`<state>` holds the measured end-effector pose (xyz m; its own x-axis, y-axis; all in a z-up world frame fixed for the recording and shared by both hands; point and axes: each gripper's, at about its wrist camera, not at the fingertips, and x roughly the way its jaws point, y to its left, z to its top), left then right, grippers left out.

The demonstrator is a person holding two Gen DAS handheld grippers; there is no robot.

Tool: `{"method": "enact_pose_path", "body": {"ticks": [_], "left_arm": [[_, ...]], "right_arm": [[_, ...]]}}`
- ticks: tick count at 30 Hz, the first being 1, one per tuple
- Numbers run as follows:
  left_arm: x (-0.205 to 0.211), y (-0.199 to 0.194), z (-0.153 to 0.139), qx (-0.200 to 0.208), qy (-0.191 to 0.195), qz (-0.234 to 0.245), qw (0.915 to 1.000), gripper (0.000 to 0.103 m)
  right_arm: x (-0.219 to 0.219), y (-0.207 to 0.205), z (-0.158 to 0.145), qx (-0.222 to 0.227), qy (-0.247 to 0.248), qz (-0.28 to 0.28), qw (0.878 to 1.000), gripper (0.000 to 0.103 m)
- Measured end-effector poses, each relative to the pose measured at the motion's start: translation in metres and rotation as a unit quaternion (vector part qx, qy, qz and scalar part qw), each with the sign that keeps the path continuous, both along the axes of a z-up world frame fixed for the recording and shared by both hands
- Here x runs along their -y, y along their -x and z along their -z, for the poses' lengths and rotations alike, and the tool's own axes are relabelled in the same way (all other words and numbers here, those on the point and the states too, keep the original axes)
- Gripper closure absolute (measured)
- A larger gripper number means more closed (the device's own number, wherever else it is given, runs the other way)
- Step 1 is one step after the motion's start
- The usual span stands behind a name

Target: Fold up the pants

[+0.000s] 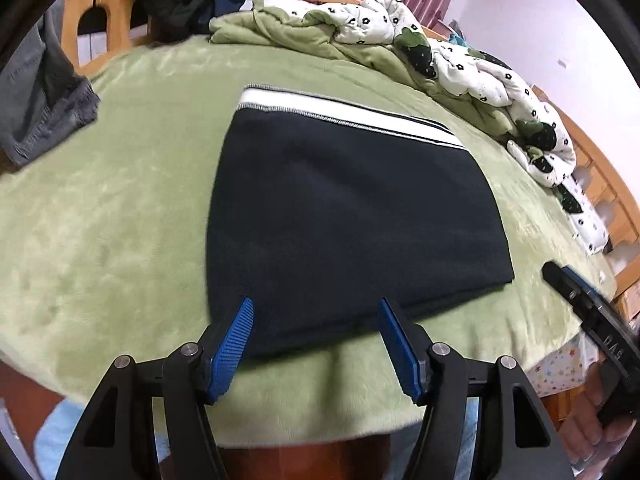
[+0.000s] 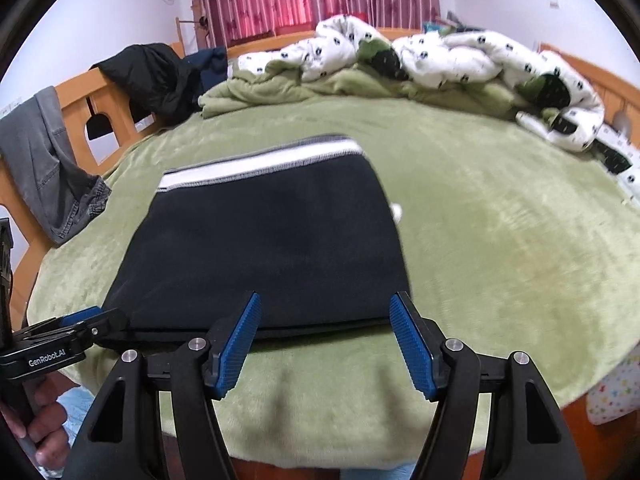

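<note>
Both grippers hang over the near edge of the bed, and neither grips anything. The left gripper [image 1: 316, 306] has its blue pads spread apart with only air between them. Just ahead of its fingertips lie the pants [image 1: 352, 208], folded into a flat dark rectangle on the green blanket [image 1: 120, 220], their white-striped waistband at the far edge. The right gripper [image 2: 325, 300] stands the same way, jaws apart and empty, with the pants [image 2: 264, 248] right in front of it and reaching off to its left. From the left camera, the right gripper shows at the far right, beside the pants' near corner, apart from the cloth. From the right camera, the left gripper's tip sits at the pants' near left corner; whether it touches is hard to say. Beyond the pants, a white patterned quilt [image 2: 460, 56] is heaped along the far side. Off to the left, grey clothes [image 2: 48, 160] hang over the wooden bed frame [image 2: 116, 100].
</note>
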<state>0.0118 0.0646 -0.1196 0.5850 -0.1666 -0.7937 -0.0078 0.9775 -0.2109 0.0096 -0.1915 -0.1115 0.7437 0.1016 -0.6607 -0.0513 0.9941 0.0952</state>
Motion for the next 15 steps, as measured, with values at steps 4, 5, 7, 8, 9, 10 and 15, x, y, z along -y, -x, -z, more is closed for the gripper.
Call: {"method": "enact_pose_path", "body": {"ticks": [4, 5, 7, 8, 9, 10, 15], "left_arm": [[0.013, 0.024, -0.028, 0.032, -0.021, 0.008, 0.9992, 0.040], [0.016, 0.031, -0.036, 0.041, -0.023, 0.010, 0.9988, 0.040], [0.022, 0.043, -0.052, 0.063, -0.030, 0.010, 0.9975, 0.033], [0.024, 0.047, -0.059, 0.073, -0.039, 0.008, 0.9965, 0.031], [0.027, 0.052, -0.066, 0.083, -0.050, 0.004, 0.9952, 0.028], [0.029, 0.056, -0.072, 0.092, -0.059, 0.002, 0.9940, 0.026], [0.034, 0.070, -0.093, 0.112, -0.068, -0.011, 0.9913, 0.021]], "right_arm": [[0.005, 0.024, -0.025, 0.019, 0.017, 0.008, 1.000, 0.036], [0.006, 0.029, -0.031, 0.024, 0.022, 0.008, 0.999, 0.036], [0.007, 0.042, -0.043, 0.036, 0.030, 0.009, 0.999, 0.036], [0.009, 0.049, -0.049, 0.042, 0.033, 0.007, 0.999, 0.036], [0.011, 0.054, -0.054, 0.045, 0.035, 0.007, 0.998, 0.035], [0.013, 0.059, -0.059, 0.048, 0.038, 0.008, 0.998, 0.035], [0.025, 0.081, -0.074, 0.064, 0.042, 0.024, 0.997, 0.016]]}}
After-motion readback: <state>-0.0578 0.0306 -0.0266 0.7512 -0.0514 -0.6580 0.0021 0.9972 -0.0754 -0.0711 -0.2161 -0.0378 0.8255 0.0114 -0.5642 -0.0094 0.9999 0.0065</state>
